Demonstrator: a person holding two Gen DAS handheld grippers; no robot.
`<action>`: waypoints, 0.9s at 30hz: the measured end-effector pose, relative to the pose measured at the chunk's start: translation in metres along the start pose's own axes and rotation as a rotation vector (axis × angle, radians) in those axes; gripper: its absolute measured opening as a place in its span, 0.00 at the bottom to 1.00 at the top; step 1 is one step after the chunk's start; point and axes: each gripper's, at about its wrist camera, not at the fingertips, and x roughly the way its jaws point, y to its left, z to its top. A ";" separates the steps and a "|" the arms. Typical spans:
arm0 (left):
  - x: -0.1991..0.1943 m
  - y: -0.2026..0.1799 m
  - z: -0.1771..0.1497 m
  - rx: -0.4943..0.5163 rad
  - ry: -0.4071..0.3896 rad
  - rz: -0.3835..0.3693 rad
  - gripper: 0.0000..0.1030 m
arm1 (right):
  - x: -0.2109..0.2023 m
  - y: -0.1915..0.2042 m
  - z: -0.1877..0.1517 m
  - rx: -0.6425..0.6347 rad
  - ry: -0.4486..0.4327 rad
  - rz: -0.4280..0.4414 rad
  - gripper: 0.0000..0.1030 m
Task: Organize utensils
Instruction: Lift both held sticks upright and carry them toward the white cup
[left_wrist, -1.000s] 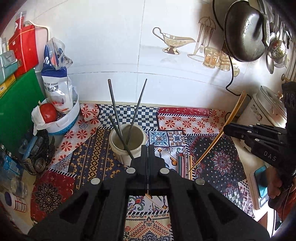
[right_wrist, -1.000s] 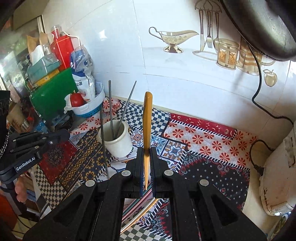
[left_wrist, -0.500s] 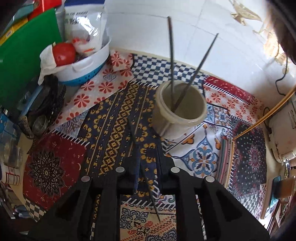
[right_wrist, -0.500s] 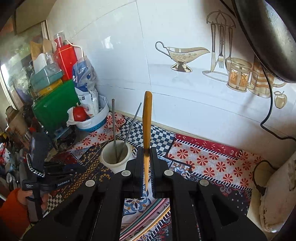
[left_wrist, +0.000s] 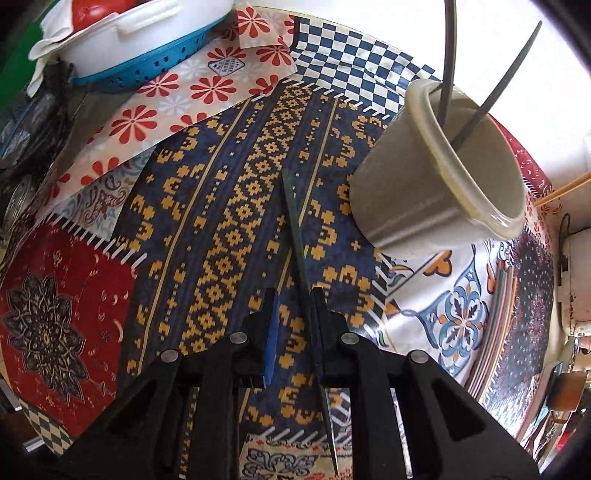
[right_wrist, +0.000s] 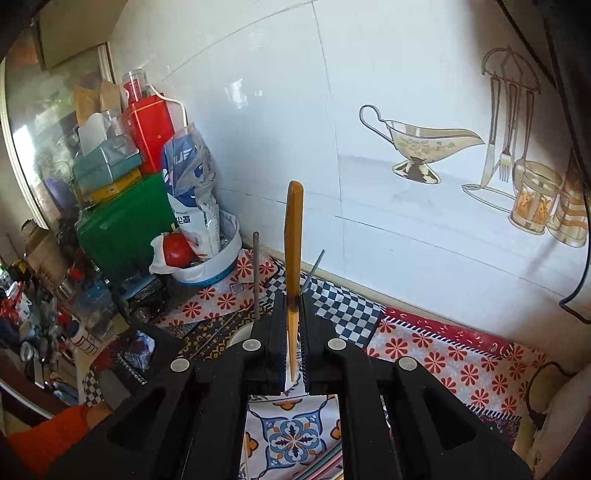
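Patterned cloth under a cream cup.
Beside the cup, the left gripper gapes around a dark chopstick; above it, the right gripper clamps a wooden chopstick.

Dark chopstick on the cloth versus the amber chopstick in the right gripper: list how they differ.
The dark chopstick is grey-black; the amber chopstick is honey-coloured. The dark one lies flat on the patterned cloth between the left gripper's open jaws; the amber one stands upright, clamped in the right gripper. Both are slim sticks.
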 end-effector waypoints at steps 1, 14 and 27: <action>0.002 -0.002 0.003 0.009 -0.002 0.010 0.15 | 0.003 0.002 0.002 0.000 0.001 0.009 0.05; 0.018 -0.014 0.032 0.063 -0.056 0.116 0.05 | 0.029 0.013 0.014 -0.025 0.021 0.080 0.05; -0.090 0.007 0.022 -0.004 -0.272 0.038 0.05 | 0.021 0.014 0.026 -0.017 -0.010 0.091 0.05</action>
